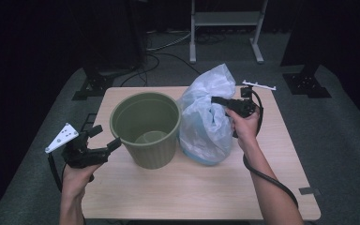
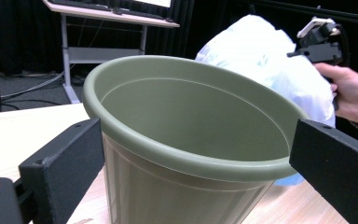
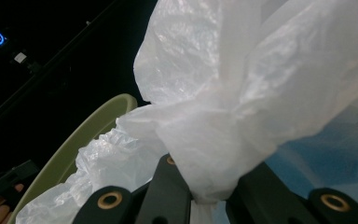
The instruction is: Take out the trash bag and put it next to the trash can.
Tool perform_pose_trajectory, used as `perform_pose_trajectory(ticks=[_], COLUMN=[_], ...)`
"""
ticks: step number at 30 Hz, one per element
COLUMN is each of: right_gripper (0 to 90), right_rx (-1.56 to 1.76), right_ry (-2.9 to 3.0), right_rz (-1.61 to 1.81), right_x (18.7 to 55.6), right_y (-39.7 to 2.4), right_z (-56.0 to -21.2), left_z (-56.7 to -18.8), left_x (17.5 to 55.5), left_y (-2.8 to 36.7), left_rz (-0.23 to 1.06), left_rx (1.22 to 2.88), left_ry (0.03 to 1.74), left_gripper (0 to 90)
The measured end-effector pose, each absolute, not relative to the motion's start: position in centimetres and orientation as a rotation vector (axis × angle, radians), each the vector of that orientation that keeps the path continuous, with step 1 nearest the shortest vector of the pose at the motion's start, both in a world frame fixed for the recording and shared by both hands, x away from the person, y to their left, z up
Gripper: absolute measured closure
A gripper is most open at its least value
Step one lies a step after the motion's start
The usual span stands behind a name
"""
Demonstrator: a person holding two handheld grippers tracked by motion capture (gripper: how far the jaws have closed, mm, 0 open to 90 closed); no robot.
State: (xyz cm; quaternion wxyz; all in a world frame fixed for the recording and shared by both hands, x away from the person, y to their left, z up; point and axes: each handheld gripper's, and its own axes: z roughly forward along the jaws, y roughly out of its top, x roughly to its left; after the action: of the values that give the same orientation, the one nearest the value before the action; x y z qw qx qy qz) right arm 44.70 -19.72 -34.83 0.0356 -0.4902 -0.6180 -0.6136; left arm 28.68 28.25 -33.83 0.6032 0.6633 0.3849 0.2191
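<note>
In the high view, the olive bin stands left of centre on the wooden table, and a bulging white plastic bag sits just to its right, touching the bin's side. The right gripper, right of centre, is clamped on the gathered plastic near the bag's top. The left gripper, at lower left, points at the bin's wall with its jaws spread and nothing between them.

In the left gripper view, the two black jaws stand wide apart at the lower corners, the bin framed between them but not touched. The bag and the right gripper sit in the upper right.

In the right gripper view, the jaws at the bottom centre pinch a twisted neck of the bag; the bin's rim curves along the left. Whether the bag's base rests fully on the table is hard to tell here.

The step in hand looks like handling the filled bag beside the bin, probably setting it down or carrying it off. Next, the right grip should hold firm on the neck while the left jaws close on the bin's wall to steady it.
</note>
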Motion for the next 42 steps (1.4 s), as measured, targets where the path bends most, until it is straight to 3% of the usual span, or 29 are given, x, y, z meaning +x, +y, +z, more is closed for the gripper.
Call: perform_pose_trajectory(ticks=[23, 42], right_gripper=[88.9, 88.9], right_rx=[-1.526, -1.528], right_ry=[-1.957, -1.983], right_rz=[-1.717, -1.626], right_x=[46.1, 46.9], right_y=[-15.3, -13.2], right_z=[-40.5, -43.3], left_z=[-33.8, -33.9], left_x=[28.6, 28.7], left_y=[28.4, 28.3], left_rz=[0.509, 0.496], left_rx=[1.526, 1.531], left_ry=[0.898, 0.896], left_gripper=[1.9, 1.9])
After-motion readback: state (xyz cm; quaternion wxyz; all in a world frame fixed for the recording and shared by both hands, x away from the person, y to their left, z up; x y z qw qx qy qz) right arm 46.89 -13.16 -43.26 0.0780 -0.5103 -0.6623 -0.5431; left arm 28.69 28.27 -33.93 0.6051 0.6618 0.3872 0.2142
